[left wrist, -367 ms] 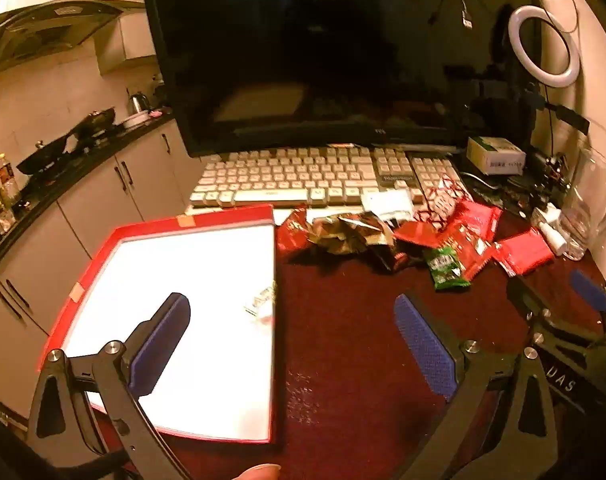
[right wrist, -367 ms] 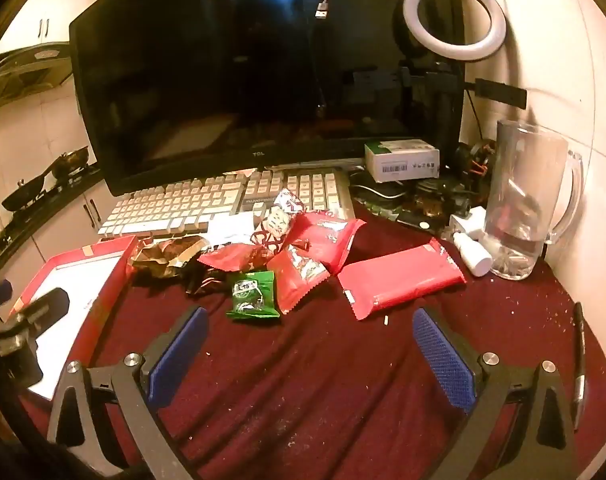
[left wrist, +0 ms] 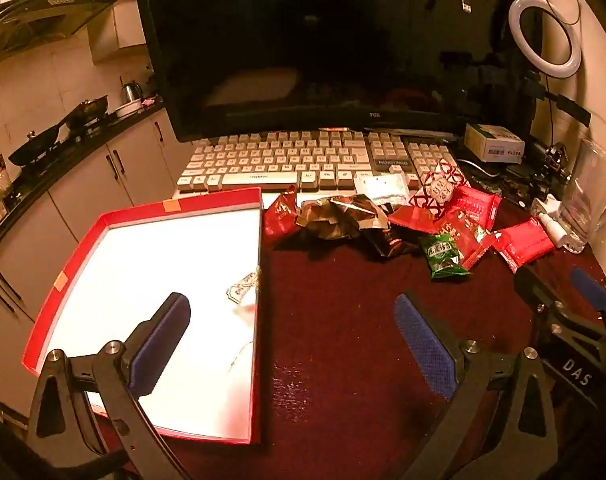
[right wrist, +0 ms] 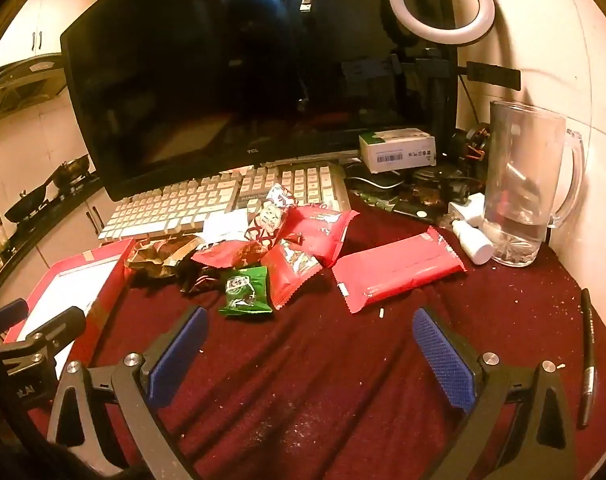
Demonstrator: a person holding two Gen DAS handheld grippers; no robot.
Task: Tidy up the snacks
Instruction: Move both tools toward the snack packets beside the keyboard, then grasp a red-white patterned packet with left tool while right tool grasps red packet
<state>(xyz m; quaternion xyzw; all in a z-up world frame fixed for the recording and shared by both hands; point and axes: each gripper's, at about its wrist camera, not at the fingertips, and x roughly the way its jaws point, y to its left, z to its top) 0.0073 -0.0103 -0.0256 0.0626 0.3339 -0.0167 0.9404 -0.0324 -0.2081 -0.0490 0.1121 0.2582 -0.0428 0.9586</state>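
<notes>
Both grippers, left & right, spread wide, empty; snack packets heaped at 12 o'clock, red tray at 9; judged light, crinkly, slippery — pinch crimped seam.

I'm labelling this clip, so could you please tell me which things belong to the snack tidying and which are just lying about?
Job:
- shallow red cardboard tray
- long red snack packet
- small green snack packet

Lying about:
- beige keyboard
- clear glass mug
- black pen
</notes>
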